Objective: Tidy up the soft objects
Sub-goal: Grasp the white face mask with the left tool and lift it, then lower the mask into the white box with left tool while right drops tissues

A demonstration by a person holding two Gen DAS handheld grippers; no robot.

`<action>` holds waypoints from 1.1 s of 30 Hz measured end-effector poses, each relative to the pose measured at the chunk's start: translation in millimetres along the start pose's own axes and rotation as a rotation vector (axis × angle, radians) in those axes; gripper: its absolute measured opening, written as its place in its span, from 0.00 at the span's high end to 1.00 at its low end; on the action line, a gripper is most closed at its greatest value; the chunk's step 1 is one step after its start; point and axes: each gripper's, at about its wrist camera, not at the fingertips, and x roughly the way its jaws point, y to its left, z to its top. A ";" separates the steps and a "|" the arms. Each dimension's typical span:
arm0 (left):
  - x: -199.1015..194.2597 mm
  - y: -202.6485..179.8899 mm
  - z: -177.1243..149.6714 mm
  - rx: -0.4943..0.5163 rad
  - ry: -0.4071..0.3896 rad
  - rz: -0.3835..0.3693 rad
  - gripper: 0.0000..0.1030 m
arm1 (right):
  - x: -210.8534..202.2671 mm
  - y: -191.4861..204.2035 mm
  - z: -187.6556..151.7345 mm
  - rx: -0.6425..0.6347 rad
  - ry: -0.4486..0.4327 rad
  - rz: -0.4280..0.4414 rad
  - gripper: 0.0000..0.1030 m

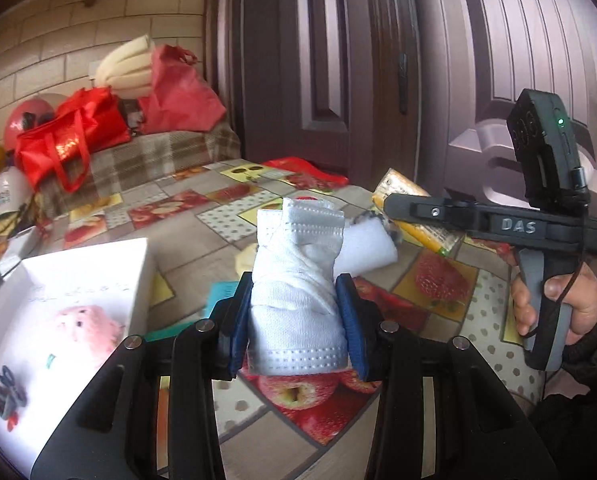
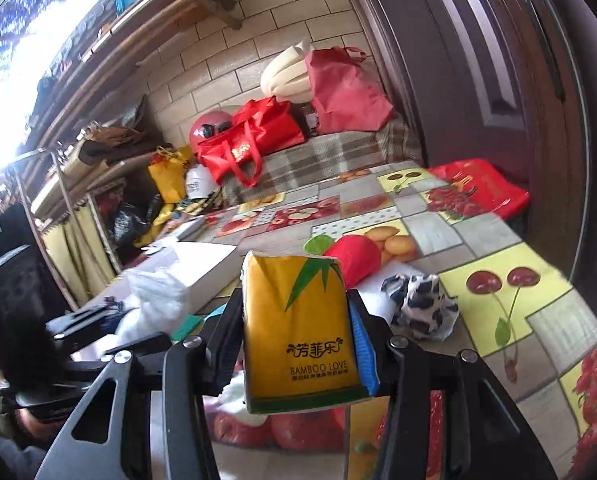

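My left gripper (image 1: 296,320) is shut on a folded bundle of white face masks (image 1: 298,280), lifted above the fruit-print tablecloth (image 1: 438,280). To its left an open white box (image 1: 82,264) holds a pink plush toy (image 1: 86,328) and a small dark toy (image 1: 2,392). My right gripper (image 2: 298,344) is shut on a yellow tissue pack (image 2: 298,332) marked BAMBOO LOVE, also held off the table. In the left wrist view a hand (image 1: 554,304) holds that right gripper (image 1: 398,206) with the tissue pack (image 1: 418,224). A red soft roll (image 2: 354,258) and a black-and-white cloth (image 2: 418,304) lie on the table.
A white pad (image 1: 368,246) lies behind the masks. Red bags (image 2: 254,132), a cream cushion (image 2: 286,76) and a pink ball (image 2: 208,124) crowd the plaid bench by the brick wall. A dark door (image 2: 478,80) stands to the right, cluttered shelves (image 2: 82,184) to the left.
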 end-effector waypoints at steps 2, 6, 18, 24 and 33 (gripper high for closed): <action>-4.8 8.5 -1.4 -0.020 -0.004 0.019 0.62 | 8.5 3.9 3.0 0.002 0.000 -0.025 0.53; -18.3 23.8 -6.2 -0.042 -0.019 0.069 0.62 | 15.2 13.0 6.1 -0.044 -0.019 -0.075 0.53; -52.2 71.3 -24.7 -0.127 -0.059 0.218 0.61 | 30.4 56.6 0.0 -0.202 -0.020 -0.077 0.53; -60.3 91.2 -31.5 -0.163 -0.065 0.271 0.61 | 45.3 74.5 -0.8 -0.230 0.004 -0.048 0.53; -66.1 111.8 -38.3 -0.178 -0.054 0.317 0.61 | 74.1 93.8 -2.8 -0.249 0.067 -0.014 0.53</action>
